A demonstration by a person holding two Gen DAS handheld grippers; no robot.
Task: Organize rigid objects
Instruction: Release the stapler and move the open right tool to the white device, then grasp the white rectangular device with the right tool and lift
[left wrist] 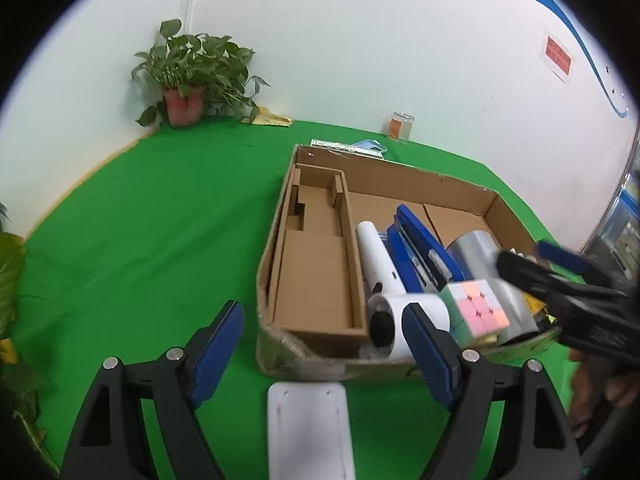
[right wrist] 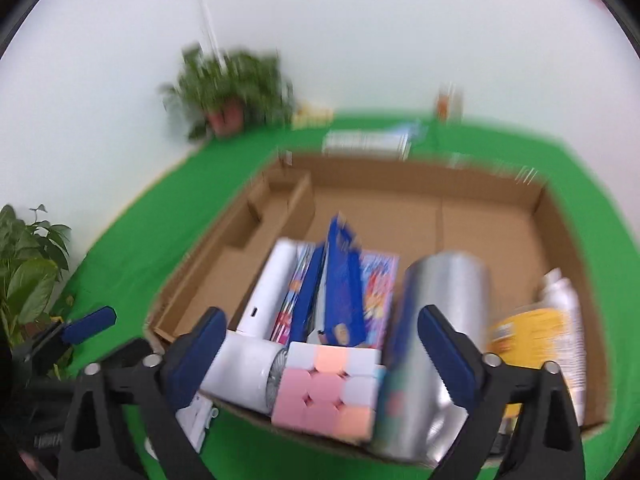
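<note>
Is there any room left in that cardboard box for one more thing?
Yes. The far half of the cardboard box is bare floor, behind the blue stapler and silver cylinder. The divided section on its left side is empty too. The near end is crowded: white hair dryer, puzzle cube, bottle.

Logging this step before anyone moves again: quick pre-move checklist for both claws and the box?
1. Left claw empty: ok, jaws apart over the green cloth, nothing between them.
2. Right claw free of the cube: ok, jaws wide, pads clear of it.
3. Cube inside the cardboard box: ok, at the near wall between the white hair dryer and the silver cylinder.
4. Cube settled flat: cannot tell, right wrist view is blurred.
5. Free space in the box: ok, left insert and far floor are bare.
6. White item under the left claw identified: cannot tell.
</note>
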